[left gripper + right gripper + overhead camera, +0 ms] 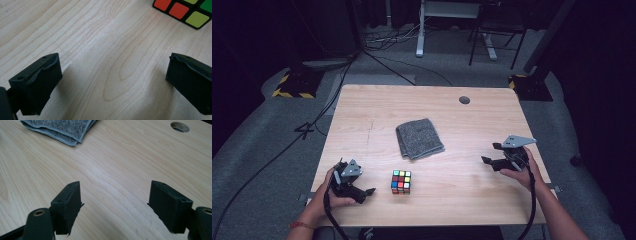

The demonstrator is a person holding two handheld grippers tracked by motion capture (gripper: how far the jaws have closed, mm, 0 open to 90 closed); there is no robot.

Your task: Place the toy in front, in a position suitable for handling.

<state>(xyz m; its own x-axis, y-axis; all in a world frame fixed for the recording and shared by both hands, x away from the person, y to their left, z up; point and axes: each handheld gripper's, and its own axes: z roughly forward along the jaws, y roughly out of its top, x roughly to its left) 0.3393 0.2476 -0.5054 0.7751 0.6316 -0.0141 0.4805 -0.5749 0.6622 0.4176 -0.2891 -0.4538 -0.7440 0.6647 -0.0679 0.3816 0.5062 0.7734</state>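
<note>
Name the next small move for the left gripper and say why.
Probably ease the left gripper right, toward the puzzle cube: its jaws stand wide open over bare table, holding nothing, and the cube sits just ahead and apart from them.

A lab or recording studio: dark curtained walls, grey carpet, trailing floor cables [382,47], hazard-striped stand bases [294,85] around a wooden tabletop [362,115].

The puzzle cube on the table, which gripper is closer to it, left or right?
Left. The left gripper sits just beside the puzzle cube, jaws open toward it. The right gripper is open too, well off on the cube's other side.
</note>
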